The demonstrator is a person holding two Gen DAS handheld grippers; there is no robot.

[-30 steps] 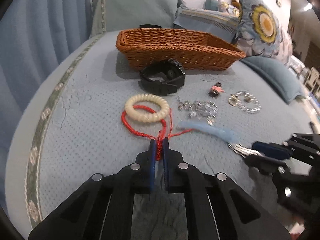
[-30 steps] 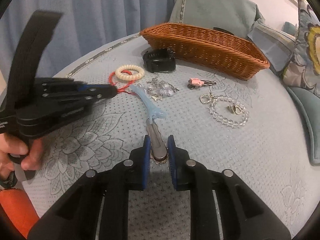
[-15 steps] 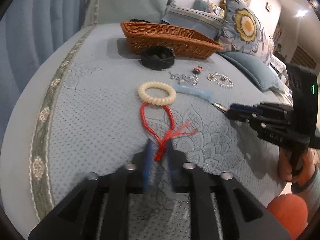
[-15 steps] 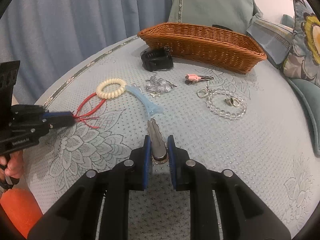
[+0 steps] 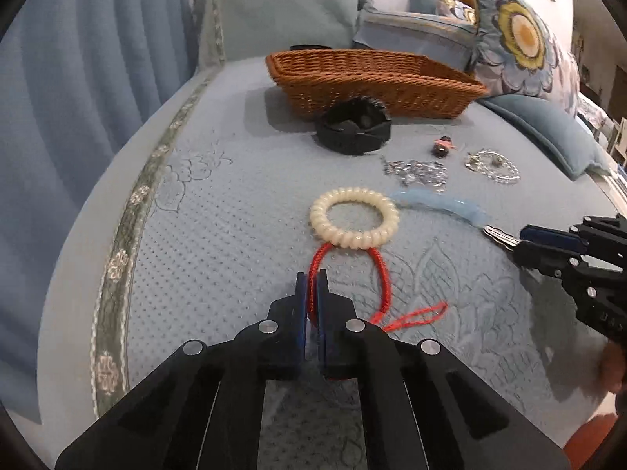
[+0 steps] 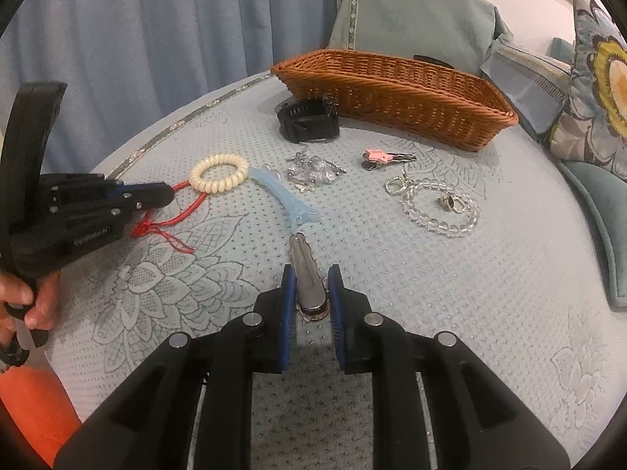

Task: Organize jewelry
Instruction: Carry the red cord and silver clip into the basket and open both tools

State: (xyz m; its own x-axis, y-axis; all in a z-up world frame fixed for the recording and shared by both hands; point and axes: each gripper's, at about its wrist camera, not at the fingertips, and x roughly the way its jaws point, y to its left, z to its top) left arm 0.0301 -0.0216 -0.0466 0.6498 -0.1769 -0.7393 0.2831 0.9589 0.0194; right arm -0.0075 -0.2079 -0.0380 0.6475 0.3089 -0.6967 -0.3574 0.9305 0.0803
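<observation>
My left gripper (image 5: pixel 312 280) is shut on one side of a red cord bracelet (image 5: pixel 382 274), which runs under a cream coil bracelet (image 5: pixel 354 218). My right gripper (image 6: pixel 310 278) is shut on the metal end of a light blue hair clip (image 6: pixel 282 192) lying on the bedspread. The left gripper (image 6: pixel 166 196) also shows in the right wrist view at the left, and the right gripper (image 5: pixel 525 241) in the left wrist view. A wicker basket (image 6: pixel 395 96) stands at the back.
On the blue bedspread lie a black watch (image 6: pixel 309 121), a silver chain pile (image 6: pixel 313 170), a pink-tagged key clip (image 6: pixel 382 156) and a clear bead bracelet (image 6: pixel 441 207). Pillows (image 5: pixel 517 35) stand behind the basket, curtains at the left.
My left gripper moved forward from the cord's knotted tail onto the left side of the loop. My right gripper kept hold of the hair clip and hardly moved.
</observation>
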